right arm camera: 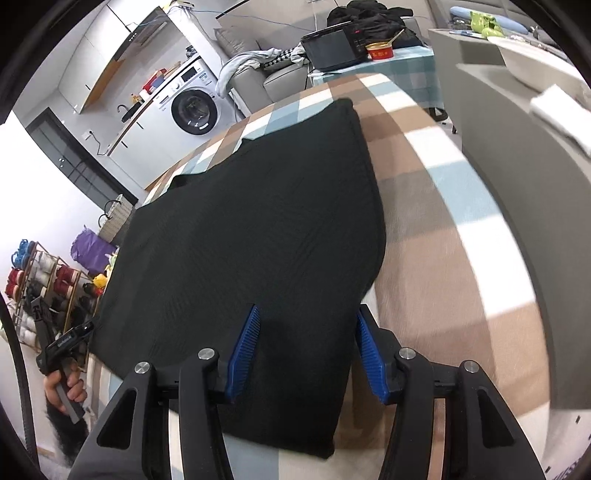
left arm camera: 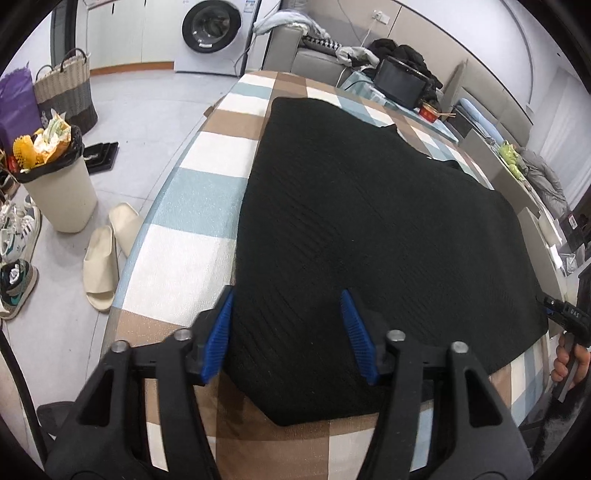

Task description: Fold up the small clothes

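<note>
A black ribbed knit garment lies spread flat on the checked tablecloth; it also shows in the right wrist view. My left gripper is open, its blue pads straddling the garment's near left edge, just above the cloth. My right gripper is open, its blue pads straddling the garment's near right corner. Neither holds anything. The right gripper's body appears at the left wrist view's right edge; the left gripper's body appears at the right wrist view's left edge.
Left of the table on the floor are a full bin, slippers, shoes and a woven basket. A washing machine and sofa stand behind. A black box and red bowl sit beyond the far end. A grey cabinet borders the right side.
</note>
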Action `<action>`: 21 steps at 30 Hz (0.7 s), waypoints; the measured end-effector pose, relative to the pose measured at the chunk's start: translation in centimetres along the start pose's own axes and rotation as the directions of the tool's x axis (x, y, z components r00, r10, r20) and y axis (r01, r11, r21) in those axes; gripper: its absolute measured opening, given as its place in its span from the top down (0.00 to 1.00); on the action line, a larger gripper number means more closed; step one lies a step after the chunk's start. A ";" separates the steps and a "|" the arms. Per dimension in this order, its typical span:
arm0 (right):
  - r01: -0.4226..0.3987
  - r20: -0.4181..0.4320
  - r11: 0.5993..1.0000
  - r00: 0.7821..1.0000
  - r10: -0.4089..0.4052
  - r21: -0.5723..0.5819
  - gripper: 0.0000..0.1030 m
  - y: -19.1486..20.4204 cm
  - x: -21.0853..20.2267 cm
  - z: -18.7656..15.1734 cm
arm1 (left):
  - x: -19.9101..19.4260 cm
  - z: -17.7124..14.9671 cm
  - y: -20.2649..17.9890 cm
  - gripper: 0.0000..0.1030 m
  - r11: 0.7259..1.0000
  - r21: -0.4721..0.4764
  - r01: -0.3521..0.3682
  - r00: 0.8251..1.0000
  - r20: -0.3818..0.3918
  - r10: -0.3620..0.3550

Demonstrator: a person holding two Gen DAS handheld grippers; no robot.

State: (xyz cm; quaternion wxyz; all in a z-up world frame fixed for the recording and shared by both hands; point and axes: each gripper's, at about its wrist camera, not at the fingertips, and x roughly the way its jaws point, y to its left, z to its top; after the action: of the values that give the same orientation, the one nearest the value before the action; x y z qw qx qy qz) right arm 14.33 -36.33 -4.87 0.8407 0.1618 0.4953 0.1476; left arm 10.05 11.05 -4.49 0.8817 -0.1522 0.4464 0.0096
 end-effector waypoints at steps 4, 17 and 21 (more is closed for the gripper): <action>0.029 -0.004 0.999 1.000 -0.029 -0.036 0.80 0.5 0.2 0.2 | -0.2 0.2 -0.6 0.96 0.999 0.030 -0.016 1.000 0.012 0.015; 0.170 0.000 0.982 0.985 -0.170 -0.084 0.87 1.0 -0.7 0.5 | -2.9 -1.9 -0.3 0.96 0.997 0.052 -0.061 0.998 0.024 0.060; 0.209 0.025 0.977 0.978 -0.208 -0.047 0.76 0.5 -2.1 0.4 | -3.4 -2.2 0.4 0.95 0.997 0.026 -0.068 0.997 0.021 0.068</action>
State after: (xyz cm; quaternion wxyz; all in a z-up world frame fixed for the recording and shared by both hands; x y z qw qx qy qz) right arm 13.67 -36.78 -2.87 0.8602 0.0897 0.4972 0.0691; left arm 6.19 11.29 -3.10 0.8873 -0.1249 0.4426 0.0350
